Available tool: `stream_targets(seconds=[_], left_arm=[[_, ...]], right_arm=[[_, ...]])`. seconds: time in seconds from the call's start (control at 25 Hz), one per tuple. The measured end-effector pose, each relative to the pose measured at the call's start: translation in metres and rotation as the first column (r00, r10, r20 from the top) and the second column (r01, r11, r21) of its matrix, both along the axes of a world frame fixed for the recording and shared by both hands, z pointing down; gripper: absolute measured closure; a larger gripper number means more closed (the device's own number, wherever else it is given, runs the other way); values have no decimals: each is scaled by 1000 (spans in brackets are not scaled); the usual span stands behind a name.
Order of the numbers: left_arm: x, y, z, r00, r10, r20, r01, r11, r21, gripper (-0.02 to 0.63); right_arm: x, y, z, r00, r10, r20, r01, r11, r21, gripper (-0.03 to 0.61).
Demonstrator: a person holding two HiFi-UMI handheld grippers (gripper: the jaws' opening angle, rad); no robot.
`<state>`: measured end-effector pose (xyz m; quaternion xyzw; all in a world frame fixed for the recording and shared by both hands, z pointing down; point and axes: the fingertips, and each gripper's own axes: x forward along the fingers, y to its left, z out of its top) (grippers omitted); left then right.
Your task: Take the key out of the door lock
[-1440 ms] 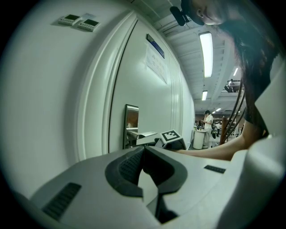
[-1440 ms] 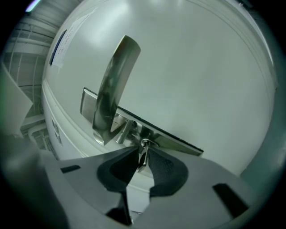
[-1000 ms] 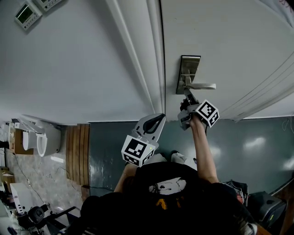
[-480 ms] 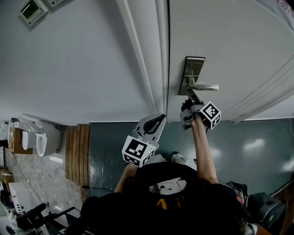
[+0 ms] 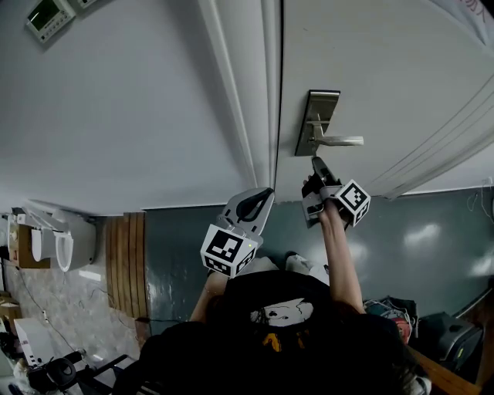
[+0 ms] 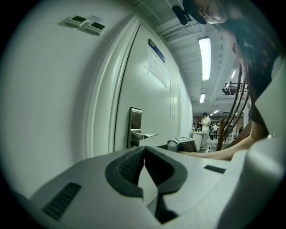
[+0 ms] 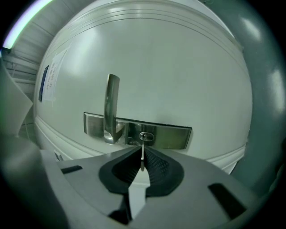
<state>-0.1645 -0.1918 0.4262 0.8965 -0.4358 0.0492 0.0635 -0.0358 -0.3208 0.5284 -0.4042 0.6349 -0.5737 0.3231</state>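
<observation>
A steel lock plate (image 5: 315,123) with a lever handle (image 5: 340,141) sits on the white door (image 5: 386,69). My right gripper (image 5: 317,164) hangs just below the plate, a small gap apart from it. In the right gripper view the jaws of my right gripper (image 7: 142,156) are shut on a thin silver key (image 7: 142,154). The key's tip points at the keyhole (image 7: 143,136); I cannot tell whether it is still inside. My left gripper (image 5: 262,197) is lower and left of the lock, near the door frame. It is shut with nothing in it (image 6: 144,150).
The door frame (image 5: 258,92) runs just left of the lock plate. Wall control panels (image 5: 46,17) are at the top left. A wooden slat panel (image 5: 127,262) and a grey floor (image 5: 432,239) lie below. People stand far down the hall (image 6: 205,125).
My right gripper has drawn back from the lock plate, bringing the key with it. The left gripper has barely moved.
</observation>
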Motion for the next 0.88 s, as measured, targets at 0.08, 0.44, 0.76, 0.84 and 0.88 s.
stream_targets(seconds=[0.08, 0.44, 0.76, 0.84, 0.88], left_arm=[[2, 3, 1, 1000, 18, -2, -18, 1000, 2, 604], [3, 21, 5, 997, 83, -11, -83, 997, -6, 604], [3, 42, 20, 992, 127, -11, -128, 991, -27, 604], [3, 47, 21, 991, 135, -17, -136, 990, -30, 604], [2, 48, 21, 990, 137, -22, -137, 990, -30, 604]], right_arm=[[-1, 9, 0, 1000, -5, -12, 5, 1000, 4, 558], [-8, 58, -15, 997, -33, -67, 36, 998, 49, 558], [-9, 109, -37, 989, -59, -139, 73, 993, 98, 558], [-11, 122, -43, 984, -66, -163, 85, 990, 110, 558], [-12, 127, -46, 982, -70, -176, 92, 989, 117, 558]])
